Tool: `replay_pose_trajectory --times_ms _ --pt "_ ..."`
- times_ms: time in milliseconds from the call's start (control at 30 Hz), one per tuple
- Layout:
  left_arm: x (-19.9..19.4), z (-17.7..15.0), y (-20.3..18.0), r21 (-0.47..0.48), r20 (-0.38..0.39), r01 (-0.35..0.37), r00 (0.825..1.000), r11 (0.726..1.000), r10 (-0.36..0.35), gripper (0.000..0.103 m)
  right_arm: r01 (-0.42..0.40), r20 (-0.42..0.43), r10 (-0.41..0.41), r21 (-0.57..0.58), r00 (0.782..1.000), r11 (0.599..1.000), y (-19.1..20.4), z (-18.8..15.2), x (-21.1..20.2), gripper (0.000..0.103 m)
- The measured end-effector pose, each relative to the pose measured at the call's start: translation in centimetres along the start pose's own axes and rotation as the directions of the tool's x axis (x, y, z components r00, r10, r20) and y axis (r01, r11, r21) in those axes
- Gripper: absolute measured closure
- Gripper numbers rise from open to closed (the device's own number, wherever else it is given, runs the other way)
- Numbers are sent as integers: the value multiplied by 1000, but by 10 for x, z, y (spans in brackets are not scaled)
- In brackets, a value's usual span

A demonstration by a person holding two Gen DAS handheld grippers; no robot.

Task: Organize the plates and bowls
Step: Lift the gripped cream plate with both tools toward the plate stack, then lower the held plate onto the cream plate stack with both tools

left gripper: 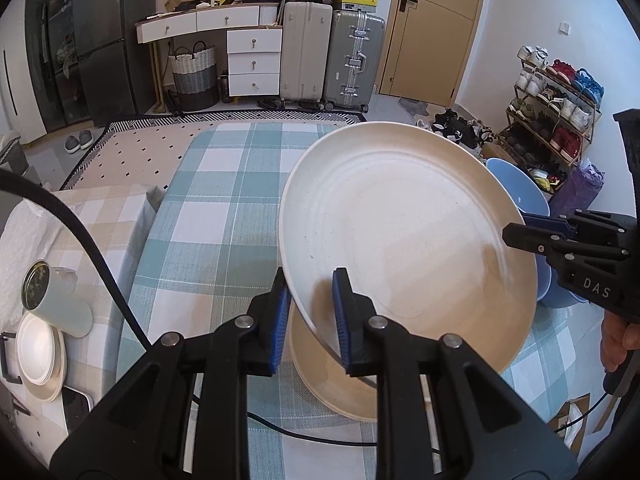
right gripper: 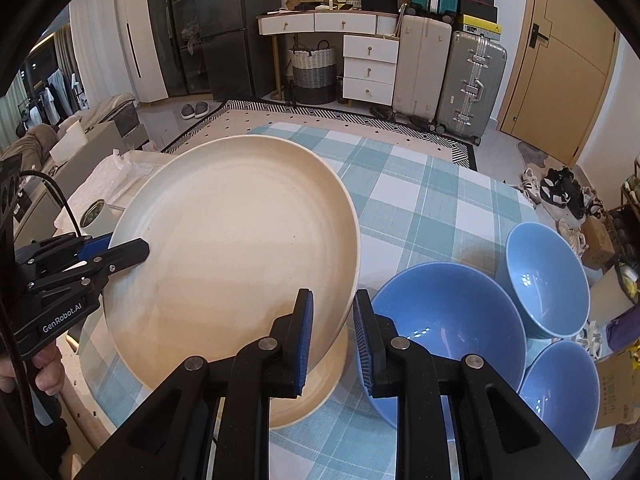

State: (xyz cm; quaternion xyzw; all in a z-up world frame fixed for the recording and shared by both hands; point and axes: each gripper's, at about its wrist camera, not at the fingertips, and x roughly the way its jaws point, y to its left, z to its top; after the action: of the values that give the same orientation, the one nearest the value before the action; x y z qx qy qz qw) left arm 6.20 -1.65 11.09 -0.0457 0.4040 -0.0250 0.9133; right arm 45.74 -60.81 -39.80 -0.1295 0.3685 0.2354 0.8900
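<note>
Two cream plates show on the checked tablecloth [right gripper: 420, 184]: one raised plate [left gripper: 408, 224] tilted above a lower plate [left gripper: 340, 392] lying flat near the table's front edge. Three blue bowls [right gripper: 448, 320] cluster at the right edge, touching one another. The left gripper [left gripper: 310, 312] is clamped on the raised plate's left rim, and the right gripper [right gripper: 332, 332] on its right rim. The cloth's far half lies bare.
</note>
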Motion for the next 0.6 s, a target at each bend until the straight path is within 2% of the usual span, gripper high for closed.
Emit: replay_pose_trajectory --times_ms 600 --pt "9 -29 5 6 -16 -7 1000 1000 7 86 -22 6 22 -5 1000 1000 10 -31 5 82"
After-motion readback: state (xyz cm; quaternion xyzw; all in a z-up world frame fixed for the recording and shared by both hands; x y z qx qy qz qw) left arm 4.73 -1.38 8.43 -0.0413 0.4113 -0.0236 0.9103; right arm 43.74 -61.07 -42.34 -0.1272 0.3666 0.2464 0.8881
